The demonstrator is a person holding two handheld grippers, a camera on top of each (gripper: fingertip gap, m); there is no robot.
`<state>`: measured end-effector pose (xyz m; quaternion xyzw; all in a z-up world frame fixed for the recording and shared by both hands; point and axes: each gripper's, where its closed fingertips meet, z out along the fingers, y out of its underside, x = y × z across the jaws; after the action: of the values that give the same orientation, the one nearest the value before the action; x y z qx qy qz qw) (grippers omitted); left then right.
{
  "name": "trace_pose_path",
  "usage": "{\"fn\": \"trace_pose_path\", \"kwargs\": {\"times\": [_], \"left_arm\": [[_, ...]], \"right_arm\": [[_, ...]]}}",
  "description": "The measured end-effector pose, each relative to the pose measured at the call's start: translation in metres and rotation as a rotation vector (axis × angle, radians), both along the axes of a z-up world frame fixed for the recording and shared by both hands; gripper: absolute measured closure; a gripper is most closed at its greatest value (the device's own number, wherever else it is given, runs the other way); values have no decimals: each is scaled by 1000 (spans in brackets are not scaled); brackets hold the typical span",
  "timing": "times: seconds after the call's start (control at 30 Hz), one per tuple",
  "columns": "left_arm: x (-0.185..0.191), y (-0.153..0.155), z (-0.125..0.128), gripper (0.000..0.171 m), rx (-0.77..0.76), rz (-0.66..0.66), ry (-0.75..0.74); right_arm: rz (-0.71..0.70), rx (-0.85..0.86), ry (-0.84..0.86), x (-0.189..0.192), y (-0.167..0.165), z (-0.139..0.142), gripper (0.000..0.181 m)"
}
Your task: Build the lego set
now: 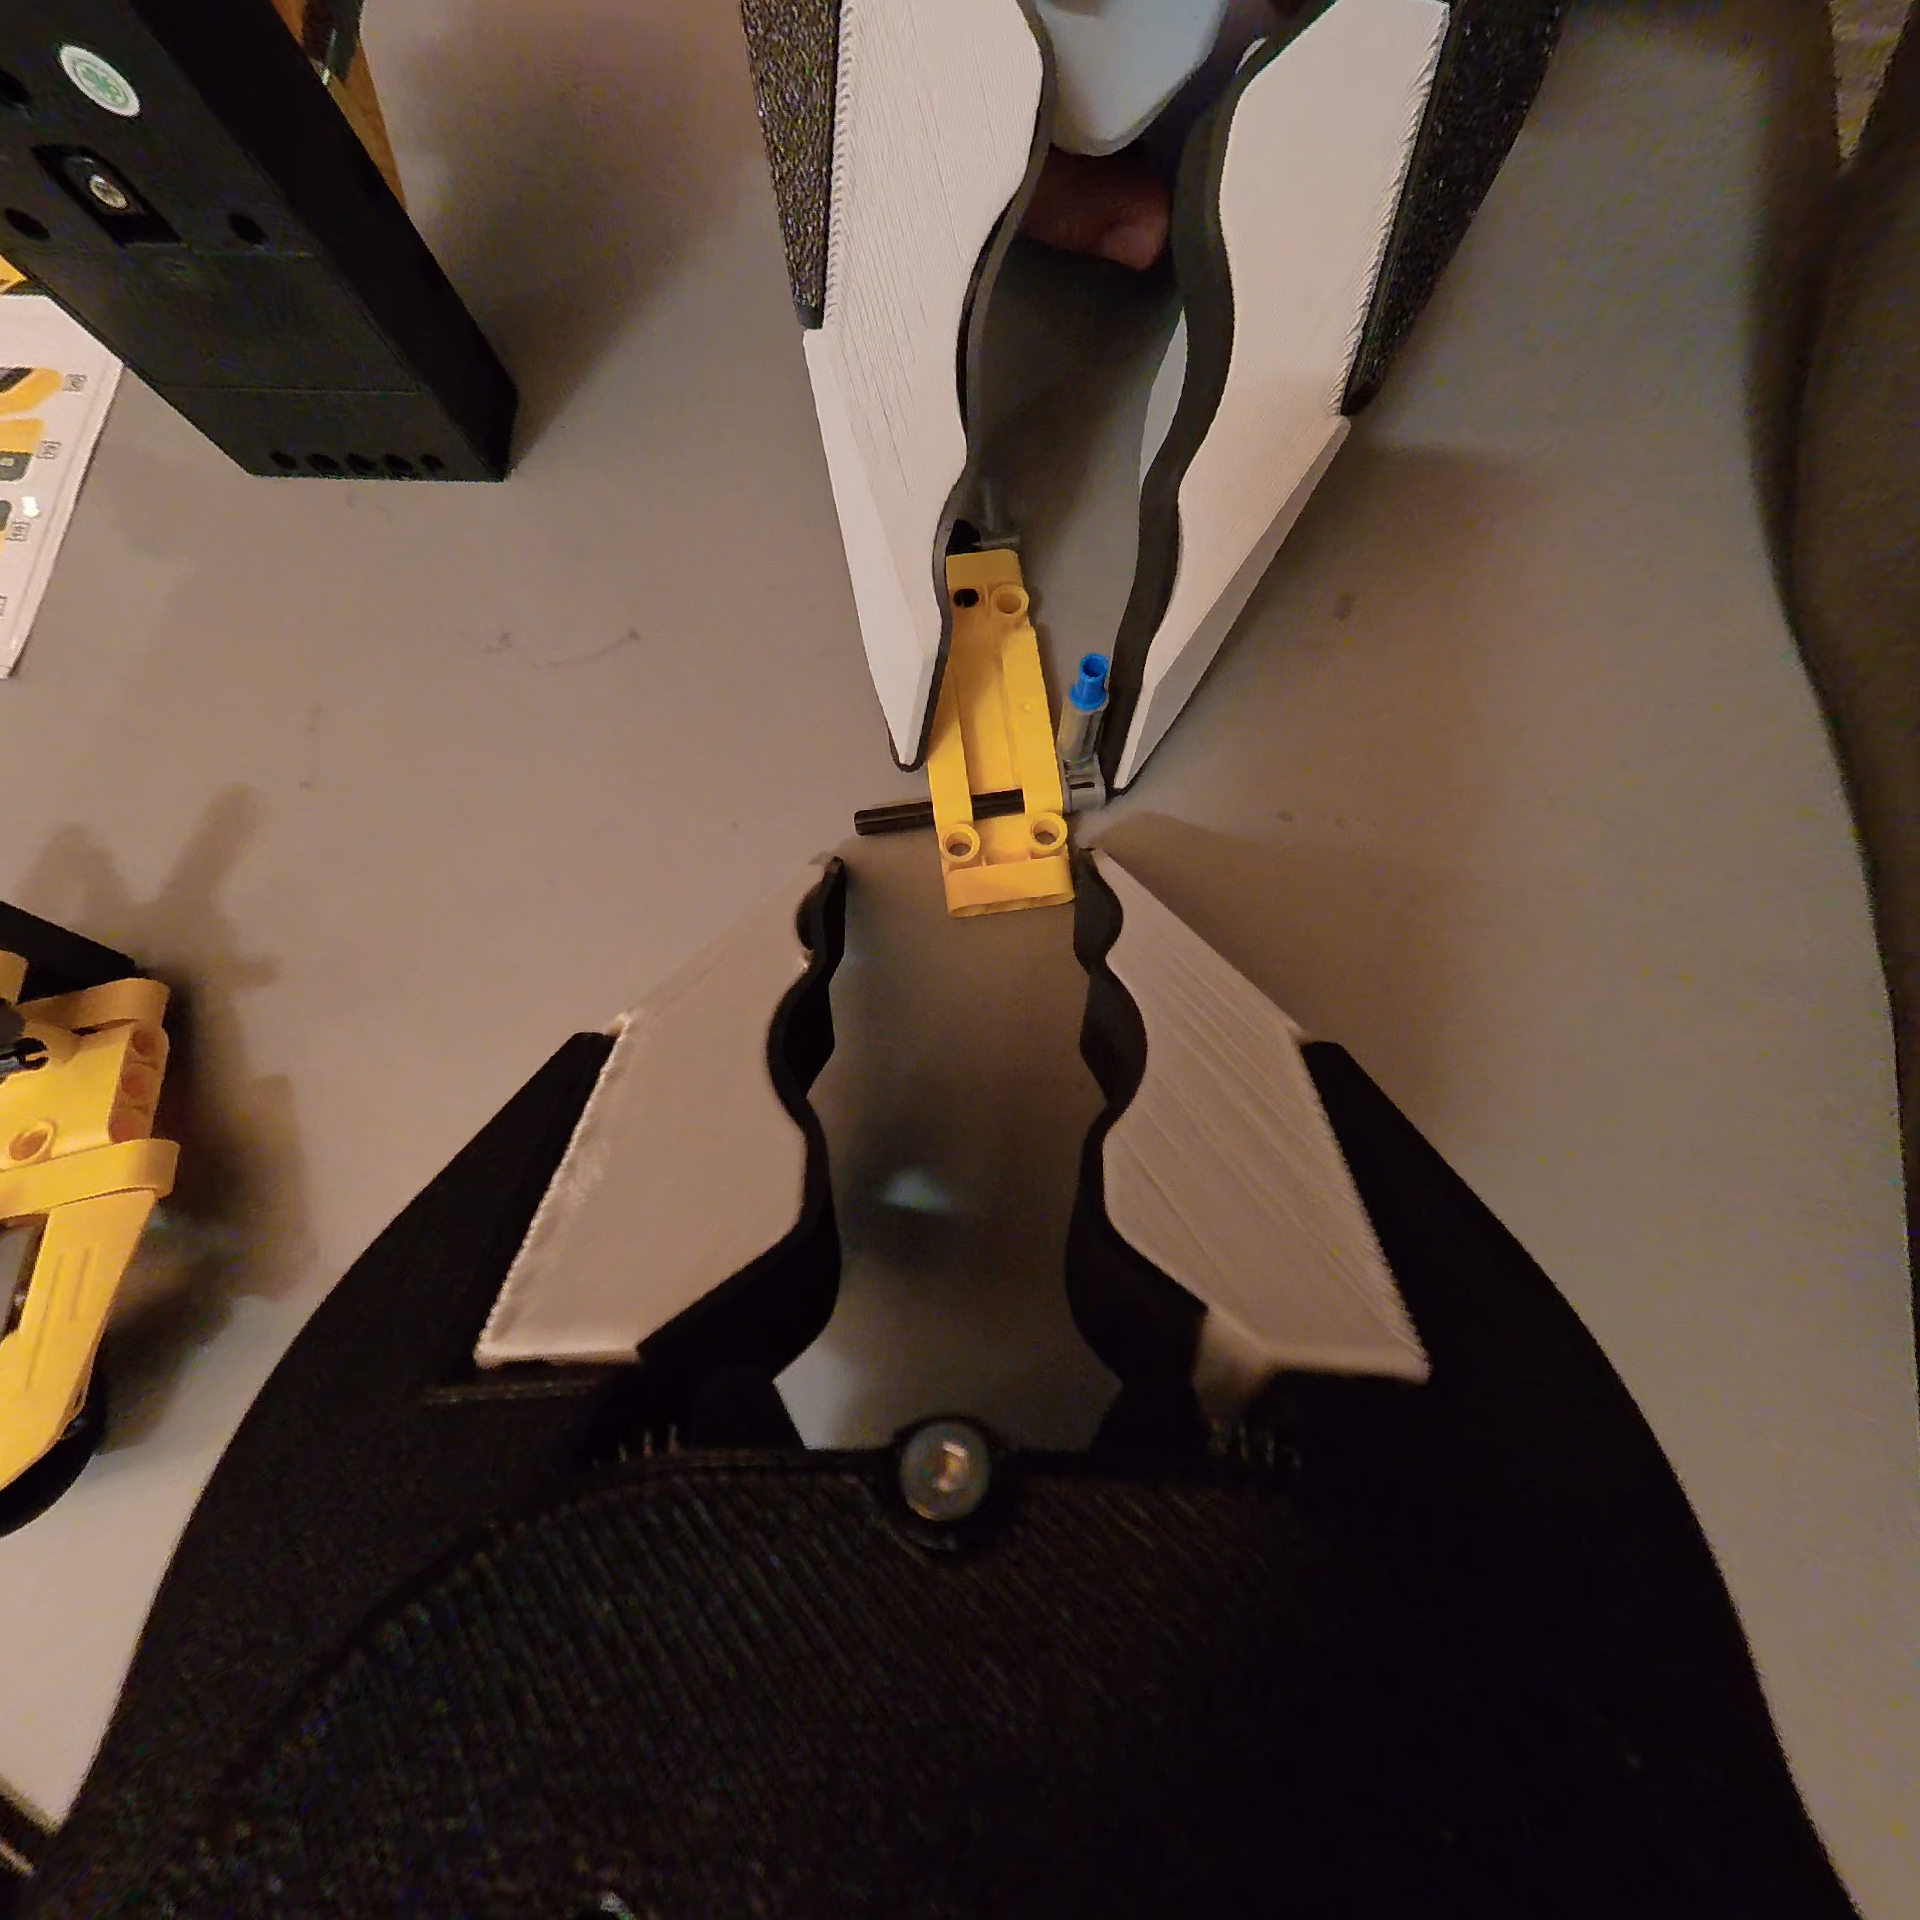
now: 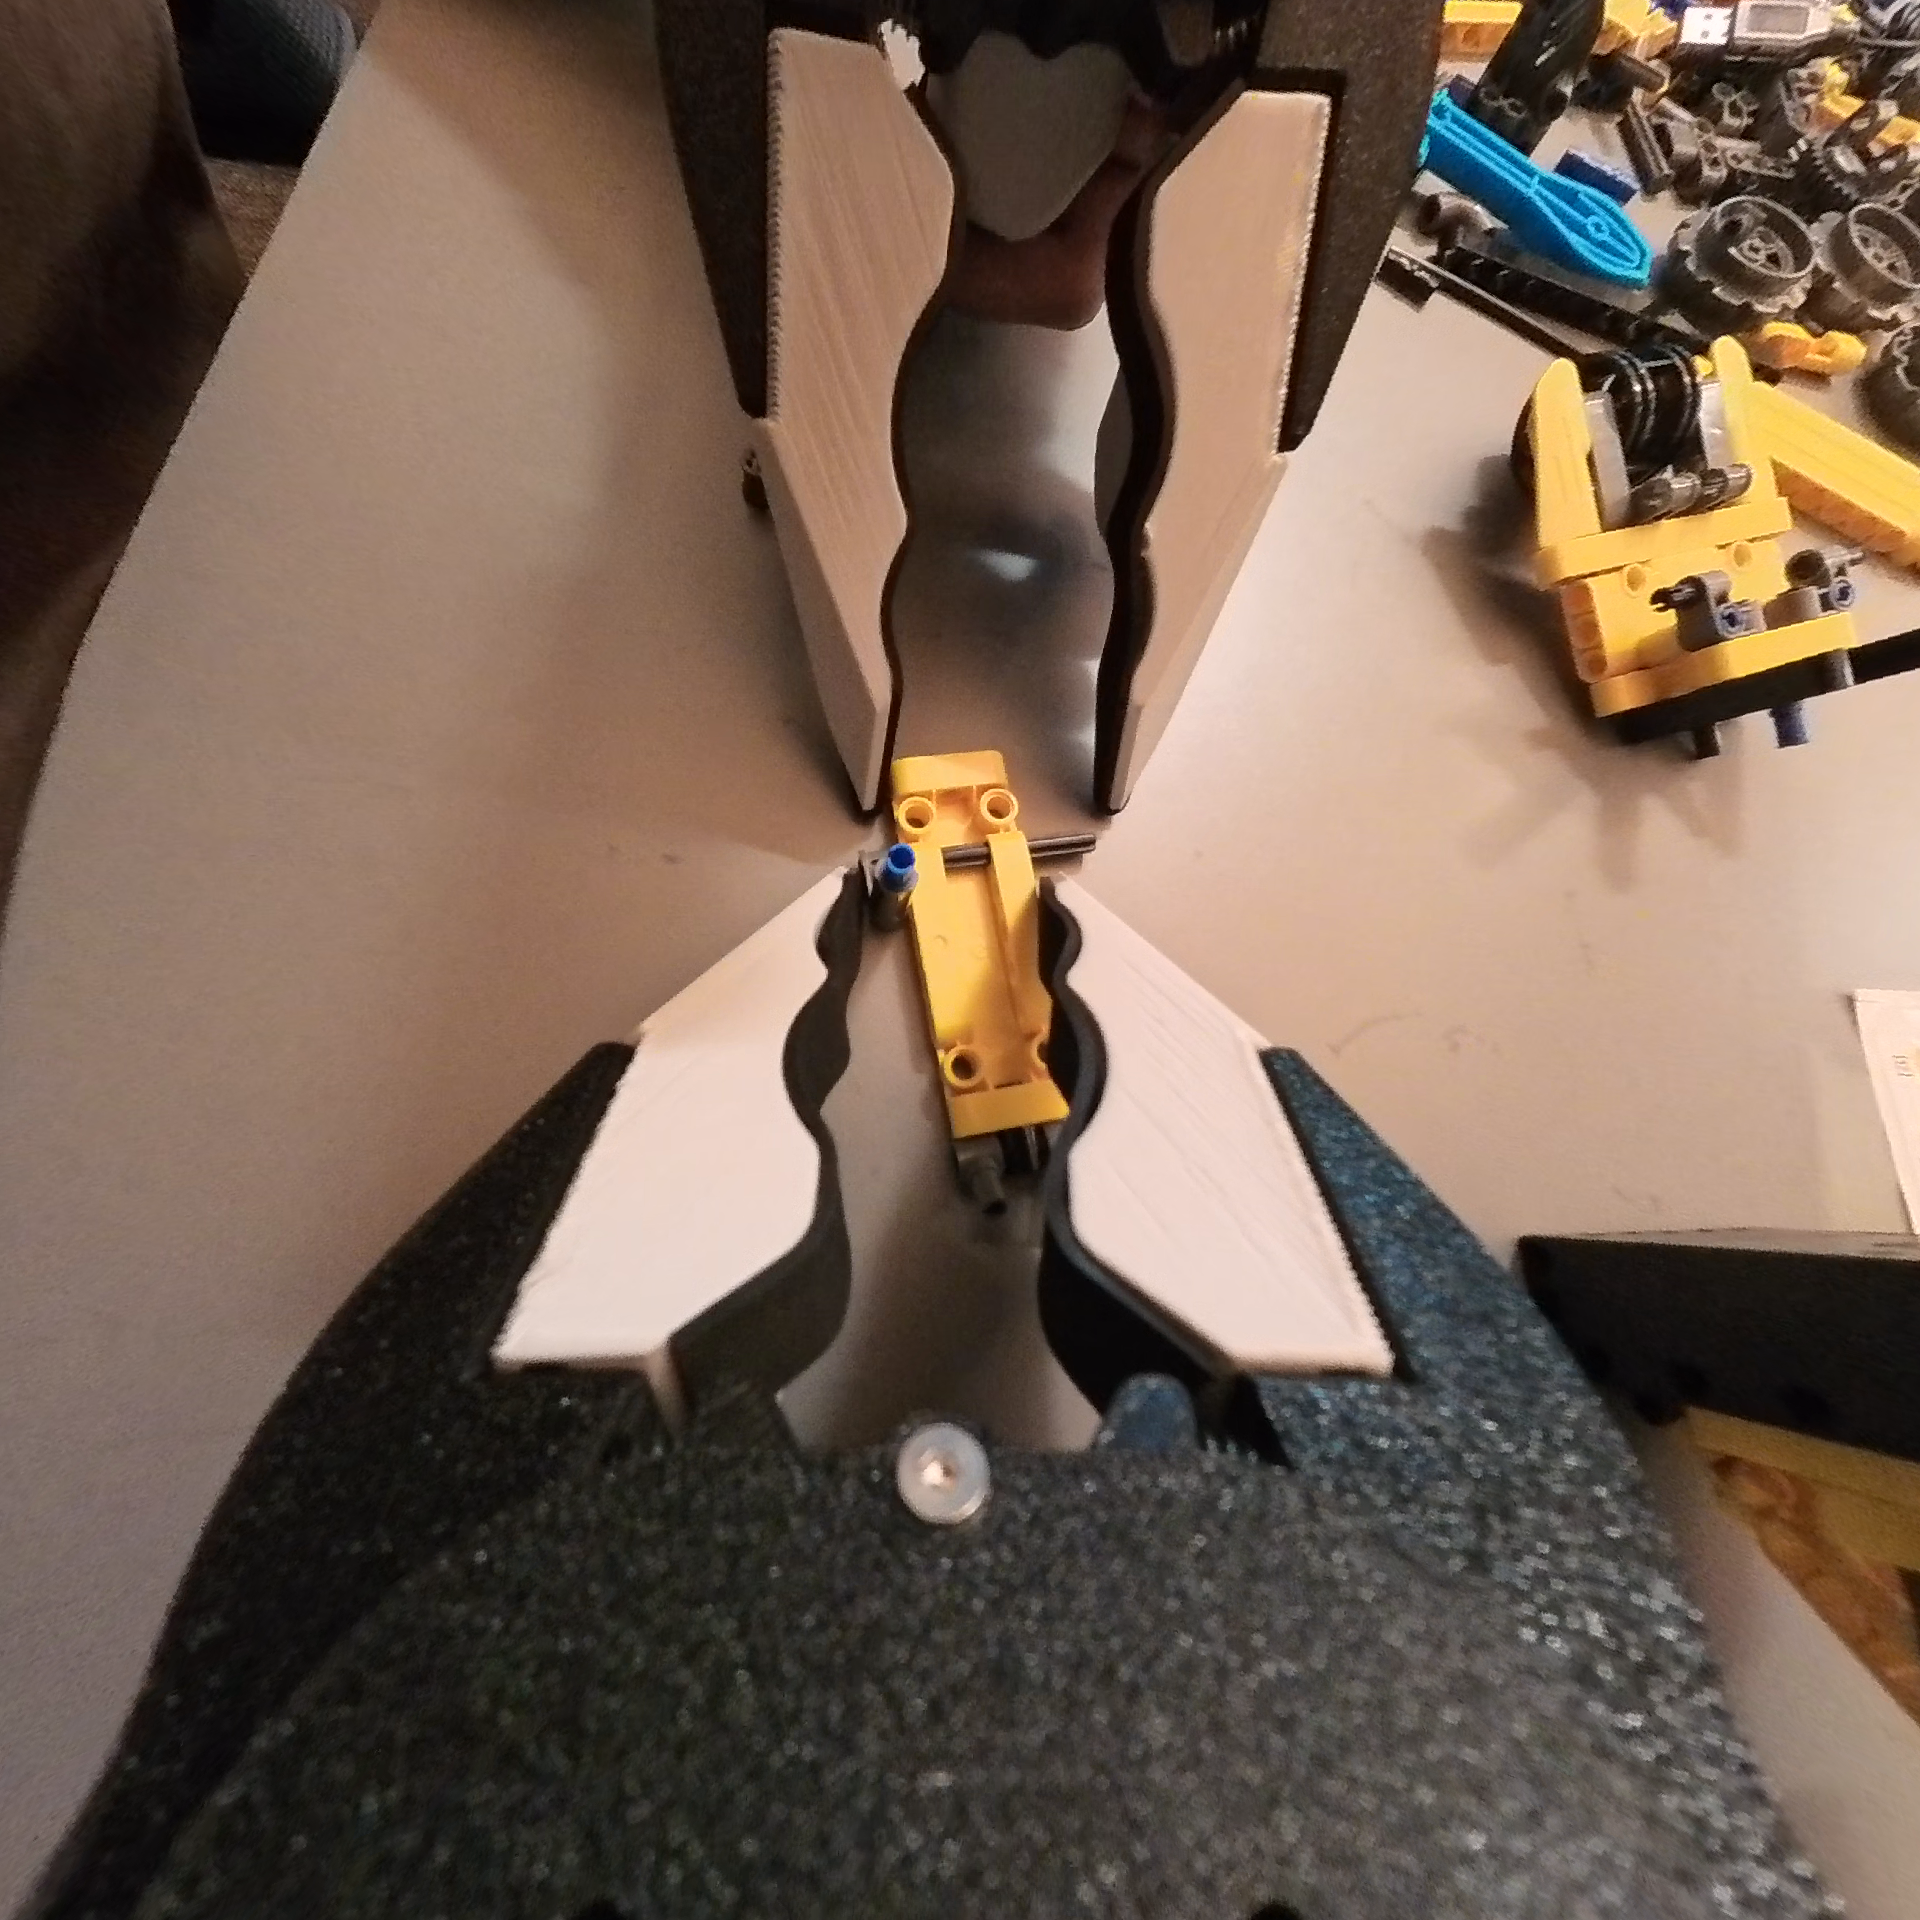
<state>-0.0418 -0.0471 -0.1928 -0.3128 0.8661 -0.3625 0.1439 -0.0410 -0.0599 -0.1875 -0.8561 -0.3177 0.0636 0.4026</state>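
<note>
A long yellow brick panel point(image 1: 997, 717) with a black axle point(image 1: 894, 819) through it and a grey cylinder tipped by a blue pin point(image 1: 1089, 681) sits over the grey table point(image 1: 1558, 727). My right gripper point(image 2: 951, 883) is shut on this assembly: one finger presses the yellow panel point(image 2: 977, 966), the other the grey cylinder beside the blue pin point(image 2: 896, 862). My left gripper point(image 1: 956, 868) faces it, open, with its tips either side of the panel's free end. In the right wrist view the left gripper point(image 2: 987, 805) shows opposite, near the axle point(image 2: 1060, 844).
A black box point(image 1: 260, 260) and an instruction sheet point(image 1: 42, 488) lie at the far left of the left wrist view. A part-built yellow model point(image 2: 1683, 582) stands to the right, with a pile of loose wheels and parts point(image 2: 1766, 156) and a blue piece point(image 2: 1538, 197) behind it. Only a small space, under 4 cm, lies between the two pairs of fingers.
</note>
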Motion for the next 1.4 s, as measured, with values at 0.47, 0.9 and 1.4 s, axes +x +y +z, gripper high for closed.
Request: {"fn": "trace_pose_path", "kwargs": {"times": [0.47,0.9,1.4], "left_arm": [[0,0,0,130,-5,0,8],[0,0,0,130,-2,0,5],[0,0,0,130,15,-1,-19]], "right_arm": [[0,-3,4,0,0,0,148],[0,-1,1,0,0,0,147],[2,37,-35,1,-1,1,143]]}}
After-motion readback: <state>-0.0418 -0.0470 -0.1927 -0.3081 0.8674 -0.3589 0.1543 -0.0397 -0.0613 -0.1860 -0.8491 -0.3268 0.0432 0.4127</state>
